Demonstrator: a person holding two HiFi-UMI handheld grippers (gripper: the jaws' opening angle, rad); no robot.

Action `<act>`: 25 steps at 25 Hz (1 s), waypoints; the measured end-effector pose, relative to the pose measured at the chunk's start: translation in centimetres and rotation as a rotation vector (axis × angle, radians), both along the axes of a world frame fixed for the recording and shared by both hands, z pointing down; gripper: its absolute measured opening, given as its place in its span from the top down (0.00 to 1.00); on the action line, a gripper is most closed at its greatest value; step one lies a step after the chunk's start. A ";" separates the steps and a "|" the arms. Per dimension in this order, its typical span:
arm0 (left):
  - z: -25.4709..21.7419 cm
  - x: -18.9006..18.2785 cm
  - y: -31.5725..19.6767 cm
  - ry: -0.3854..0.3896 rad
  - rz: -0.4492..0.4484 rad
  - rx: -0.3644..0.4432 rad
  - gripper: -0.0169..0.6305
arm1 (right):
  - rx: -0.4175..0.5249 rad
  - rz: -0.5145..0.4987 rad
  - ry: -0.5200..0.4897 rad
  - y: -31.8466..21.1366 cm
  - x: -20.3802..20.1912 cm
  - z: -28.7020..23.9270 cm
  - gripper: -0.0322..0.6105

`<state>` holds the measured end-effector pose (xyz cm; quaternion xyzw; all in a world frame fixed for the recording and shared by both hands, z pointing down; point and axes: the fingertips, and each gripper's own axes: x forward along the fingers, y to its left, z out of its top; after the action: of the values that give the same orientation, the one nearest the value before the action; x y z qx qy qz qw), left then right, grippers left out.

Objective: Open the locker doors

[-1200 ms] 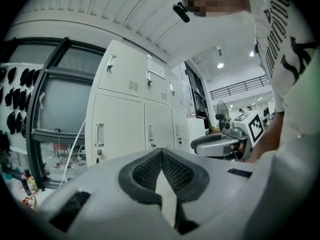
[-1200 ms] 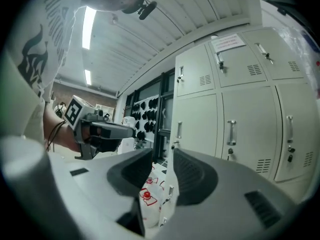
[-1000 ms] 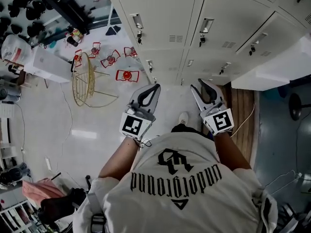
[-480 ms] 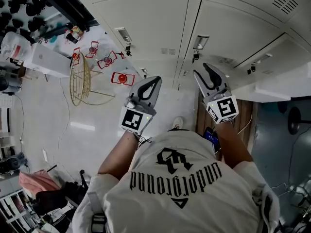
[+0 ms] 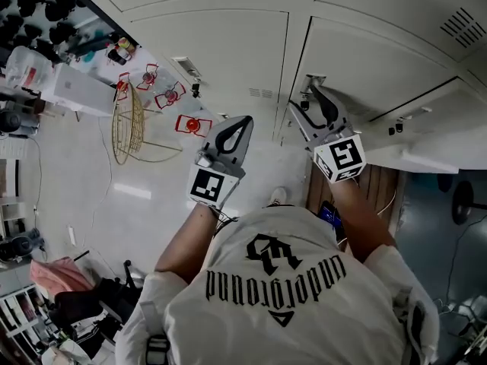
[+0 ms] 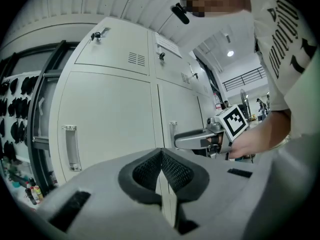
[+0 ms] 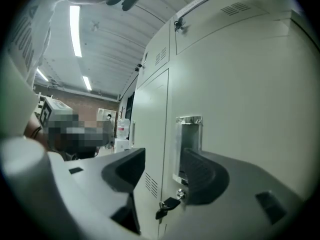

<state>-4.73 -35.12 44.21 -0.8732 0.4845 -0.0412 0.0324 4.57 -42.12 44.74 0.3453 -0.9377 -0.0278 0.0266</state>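
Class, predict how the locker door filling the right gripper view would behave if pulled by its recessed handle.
The door looks like sheet metal, so probably stiff, and likely swings rather than slides. Its key hangs in the lock, so it may need turning first.

Item 1, clothing: white short-sleeved T-shirt (image 5: 281,299), with large black lettering and a black emblem across the back. A grey webbing strap (image 5: 153,347) with a buckle sits at 7 o'clock of the shirt, and a dark second strap (image 5: 415,327) at 4 o'clock.

Item 2, left hand-held gripper (image 5: 245,120): pale grey shell, black mesh-textured pads (image 6: 146,171), a black-and-white marker cube (image 5: 209,186), and thin cables (image 5: 226,221) at the cube's 5 o'clock.

Item 3, right hand-held gripper (image 5: 307,97): the same grey shell, black ribbed inner faces, and its own patterned cube (image 5: 340,158).
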 end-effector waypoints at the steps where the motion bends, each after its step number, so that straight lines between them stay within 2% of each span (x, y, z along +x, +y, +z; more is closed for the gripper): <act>1: 0.1 0.0 -0.2 0.001 -0.004 -0.004 0.96 | -0.002 -0.005 -0.002 -0.3 -0.2 0.0 0.59; 9: -0.6 0.1 -0.9 -0.003 -0.024 -0.013 0.96 | -0.027 -0.011 -0.010 -2.0 -1.3 -0.7 0.54; 10: -0.9 0.2 -0.8 -0.002 -0.025 -0.015 0.96 | -0.028 -0.004 -0.011 -2.1 -1.2 -1.0 0.57; 15: 0.2 -0.2 -1.0 0.000 -0.024 -0.021 0.96 | -0.016 0.013 -0.013 -2.4 -1.8 -0.2 0.55; 25: 0.7 -1.4 0.9 0.016 -0.043 -0.024 0.96 | -0.003 0.023 -0.007 -0.5 -1.9 0.1 0.52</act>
<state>-6.15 -34.25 44.89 -0.8633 0.5028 -0.0405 0.0171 2.63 -42.66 44.88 0.3563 -0.9337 -0.0249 0.0241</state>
